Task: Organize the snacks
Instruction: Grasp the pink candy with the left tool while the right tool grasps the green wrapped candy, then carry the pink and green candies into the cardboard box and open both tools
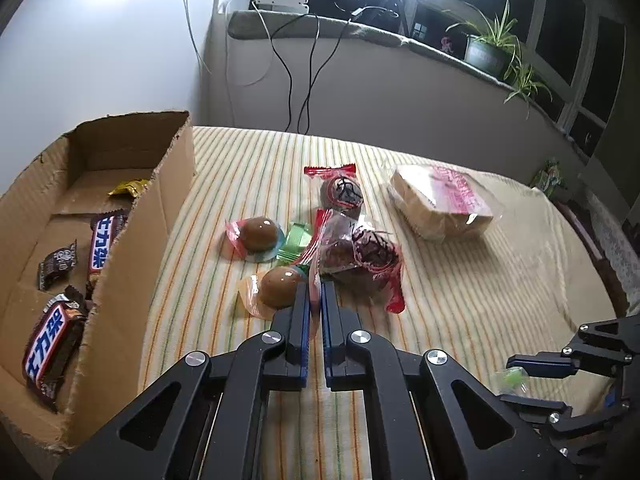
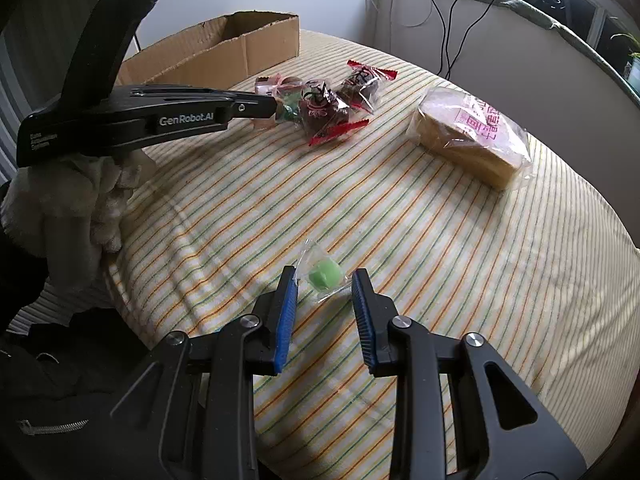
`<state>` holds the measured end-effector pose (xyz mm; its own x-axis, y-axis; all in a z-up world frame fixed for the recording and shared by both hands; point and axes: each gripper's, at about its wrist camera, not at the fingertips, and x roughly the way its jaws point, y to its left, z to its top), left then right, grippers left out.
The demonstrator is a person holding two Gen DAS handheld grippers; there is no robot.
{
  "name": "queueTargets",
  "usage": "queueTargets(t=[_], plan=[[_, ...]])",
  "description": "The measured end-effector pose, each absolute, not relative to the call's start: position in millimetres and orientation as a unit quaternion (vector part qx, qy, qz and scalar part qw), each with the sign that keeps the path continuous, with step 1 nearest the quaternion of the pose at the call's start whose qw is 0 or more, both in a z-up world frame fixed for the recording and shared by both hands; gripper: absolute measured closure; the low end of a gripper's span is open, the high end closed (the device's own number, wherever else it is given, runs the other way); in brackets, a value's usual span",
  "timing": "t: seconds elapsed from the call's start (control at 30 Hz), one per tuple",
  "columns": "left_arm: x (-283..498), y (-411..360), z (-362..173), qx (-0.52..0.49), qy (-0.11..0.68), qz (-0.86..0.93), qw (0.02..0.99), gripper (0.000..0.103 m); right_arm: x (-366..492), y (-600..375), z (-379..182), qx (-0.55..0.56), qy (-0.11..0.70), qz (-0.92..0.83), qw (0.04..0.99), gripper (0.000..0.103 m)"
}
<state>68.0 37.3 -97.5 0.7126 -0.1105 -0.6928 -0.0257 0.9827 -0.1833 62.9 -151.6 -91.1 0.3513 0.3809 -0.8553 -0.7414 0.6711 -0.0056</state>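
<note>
The left gripper [image 1: 316, 292] has its jaws clenched on the thin edge of a clear, red-trimmed wrapper [image 1: 360, 260] holding a dark round snack, at the near side of the pile in the middle of the table [image 1: 460, 300], which wears a striped cloth. Just beside those jaws lies a brown dome-shaped jelly cup [image 1: 278, 286]; a second jelly cup [image 1: 260, 236], a small green packet [image 1: 298, 240] and another red-edged dark snack [image 1: 342, 192] crowd behind it, all touching or nearly so. Over to the right the right gripper [image 2: 324, 280] points down at the cloth with its jaws parted either side of a green candy in clear wrap [image 2: 325, 275]; the blue pads [image 2: 286, 320] stand close to the wrapper, but I cannot tell whether they touch it. Further back on that side sits a bagged loaf of sliced bread [image 1: 440, 204], well apart from the pile. On the left edge of the table is the open cardboard box [image 1: 160, 208], its walls torn along the top. Inside lie two chocolate bars in brown wrappers with white lettering [image 1: 50, 344], a small dark candy packet [image 1: 58, 266] between them, and a yellow packet [image 1: 128, 188] toward the far end.
</note>
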Motion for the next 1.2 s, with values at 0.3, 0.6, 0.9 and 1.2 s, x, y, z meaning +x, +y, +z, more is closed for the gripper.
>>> queueTargets(t=[0.3, 0.6, 0.9, 1.2], plan=[[57, 45, -73, -0.100, 0.354, -0.029, 0.929, 0.099, 73, -146, -73, -0.189, 0.433, 0.355, 0.807, 0.074], [42, 78, -47, -0.113, 0.324, -0.007, 0.939, 0.099, 86, -120, -45, -0.196, 0.397, 0.365, 0.819, 0.074], [31, 117, -37, -0.122, 0.312, 0.033, 0.942, 0.099, 113, -72, -30, -0.197, 0.380, 0.392, 0.814, 0.074], [22, 152, -38, -0.128, 0.312, 0.069, 0.939, 0.099, 141, -15, -21, -0.188, 0.376, 0.426, 0.801, 0.074]])
